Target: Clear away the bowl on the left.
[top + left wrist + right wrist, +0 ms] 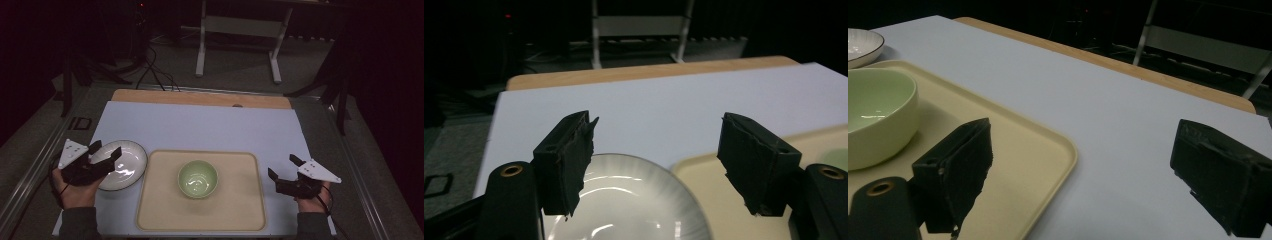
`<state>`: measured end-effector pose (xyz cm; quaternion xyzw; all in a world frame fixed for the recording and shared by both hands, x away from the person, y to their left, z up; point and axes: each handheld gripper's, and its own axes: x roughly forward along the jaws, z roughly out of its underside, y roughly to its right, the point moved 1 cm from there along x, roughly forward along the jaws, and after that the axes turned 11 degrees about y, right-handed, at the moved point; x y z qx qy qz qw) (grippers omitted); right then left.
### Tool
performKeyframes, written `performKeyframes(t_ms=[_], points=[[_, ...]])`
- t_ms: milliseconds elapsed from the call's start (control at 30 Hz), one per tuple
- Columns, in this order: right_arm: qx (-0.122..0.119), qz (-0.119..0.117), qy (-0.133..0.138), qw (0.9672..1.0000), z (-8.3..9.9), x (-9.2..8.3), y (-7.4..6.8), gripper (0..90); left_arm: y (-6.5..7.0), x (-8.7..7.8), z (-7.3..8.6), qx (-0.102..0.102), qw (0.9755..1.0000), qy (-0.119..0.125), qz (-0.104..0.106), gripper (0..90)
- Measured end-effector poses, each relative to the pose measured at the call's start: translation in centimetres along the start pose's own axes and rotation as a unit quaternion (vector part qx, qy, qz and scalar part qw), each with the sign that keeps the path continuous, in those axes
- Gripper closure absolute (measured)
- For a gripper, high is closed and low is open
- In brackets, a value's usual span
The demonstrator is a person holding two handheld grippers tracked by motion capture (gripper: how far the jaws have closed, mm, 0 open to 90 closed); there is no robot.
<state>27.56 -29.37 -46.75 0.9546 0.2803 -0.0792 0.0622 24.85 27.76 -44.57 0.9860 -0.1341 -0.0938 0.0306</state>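
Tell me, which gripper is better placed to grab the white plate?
The left, probably. The left gripper is open over the near edge of the white plate, with the plate between its jaws in the left gripper view. The right gripper is open too, but beyond the tray.

- My left gripper (105, 150) is black, topped by a grey three-cornered plate with small dark dots.
- My right gripper (284, 167) matches it.
- Brass-ringed screw holes sit behind the ragged black pads (574, 150).
- Dark sleeves cover both my wrists.
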Motion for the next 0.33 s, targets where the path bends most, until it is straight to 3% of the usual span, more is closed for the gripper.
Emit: performKeyframes(t_ms=[233,333], points=[[0.002,0.003,0.002,1.0000,0.02,-0.10,0.06,9.5,-0.44,0.13,1.12,0.016,0.9993,-0.015,-0.030,29.7],[0.004,0.005,0.001,1.0000,0.05,-0.11,0.14,9.5,-0.20,-0.12,1.06,0.023,0.9989,-0.007,-0.039,29.8]])
